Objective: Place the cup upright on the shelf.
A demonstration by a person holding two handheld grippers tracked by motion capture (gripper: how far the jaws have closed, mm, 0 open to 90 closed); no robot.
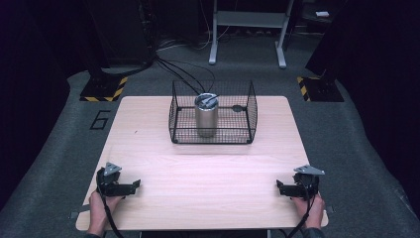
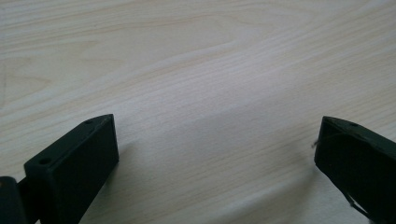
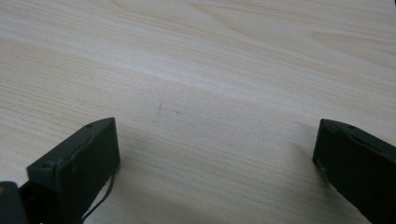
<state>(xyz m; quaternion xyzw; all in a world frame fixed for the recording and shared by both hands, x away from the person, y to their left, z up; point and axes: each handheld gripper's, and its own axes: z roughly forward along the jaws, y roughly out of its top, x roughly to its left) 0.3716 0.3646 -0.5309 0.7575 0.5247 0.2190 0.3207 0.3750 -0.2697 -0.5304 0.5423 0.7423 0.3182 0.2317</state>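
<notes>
Right now both tools rest low on the wooden table point(image 1: 208, 168), well apart at its near corners. The left gripper point(image 1: 134, 185) has its jaws spread wide over bare wood, holding nothing; the right gripper point(image 1: 280, 186) is likewise wide and empty. Far off, a metal can point(image 1: 206, 117) stands upright inside a black wire basket point(image 1: 245, 130); something, perhaps a utensil, lies across its top.

A single dark "6" point(image 1: 100, 119) on the grey floor point(image 1: 59, 148) left of the table point(image 1: 208, 168).
</notes>
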